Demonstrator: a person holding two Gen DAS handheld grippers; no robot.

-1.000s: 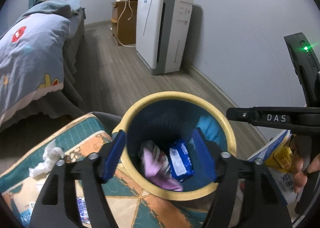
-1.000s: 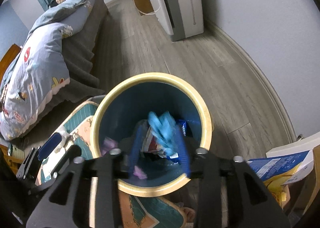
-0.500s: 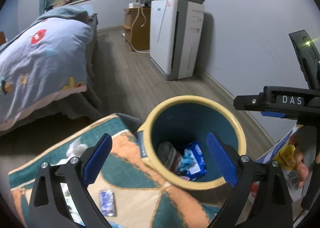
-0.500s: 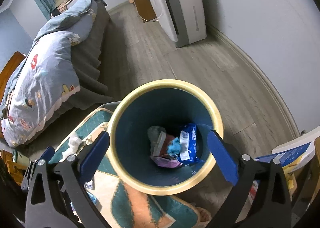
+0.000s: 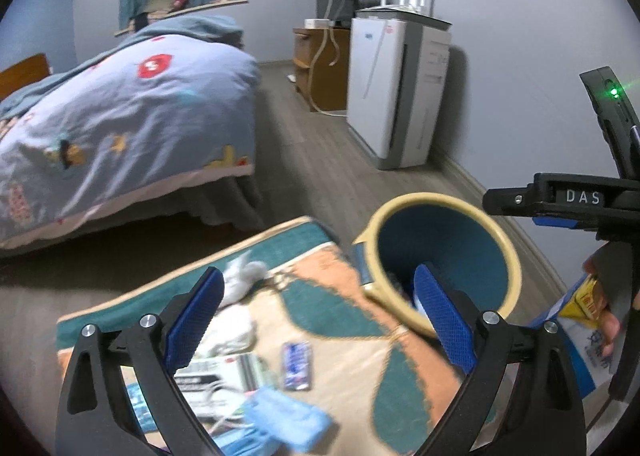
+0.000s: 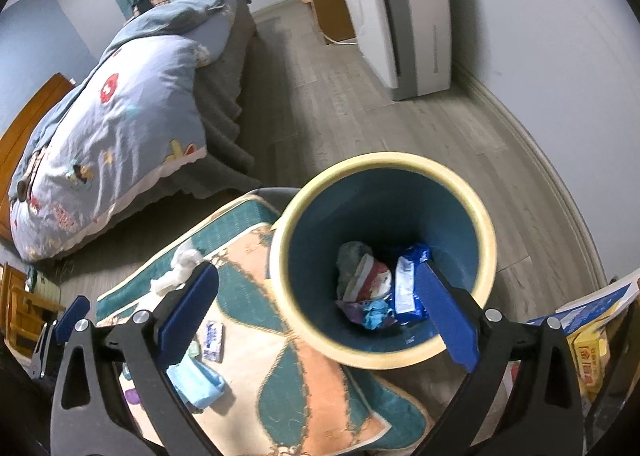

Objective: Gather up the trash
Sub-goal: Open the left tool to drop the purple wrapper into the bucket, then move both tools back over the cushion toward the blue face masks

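A blue bin with a yellow rim (image 6: 486,223) stands at the rug's edge and holds several wrappers, among them a blue packet (image 6: 406,282) and a blue crumpled piece (image 6: 376,314). The bin also shows in the left wrist view (image 5: 516,256). My right gripper (image 6: 316,312) is open and empty above the bin's left rim. My left gripper (image 5: 320,320) is open and empty above the rug. On the rug lie a white tissue (image 5: 244,276), a small blue wrapper (image 5: 298,364), a light blue mask (image 5: 288,424) and a printed packet (image 5: 216,372).
A patterned teal and orange rug (image 6: 312,396) covers the floor. A bed with a blue quilt (image 5: 120,115) is at left. A white air purifier (image 5: 396,91) stands by the wall. A cardboard box with yellow packets (image 6: 588,340) is at right.
The right gripper opened and the blue piece it held dropped into the bin. The left gripper opened wide and swung left from over the bin to above the rug.
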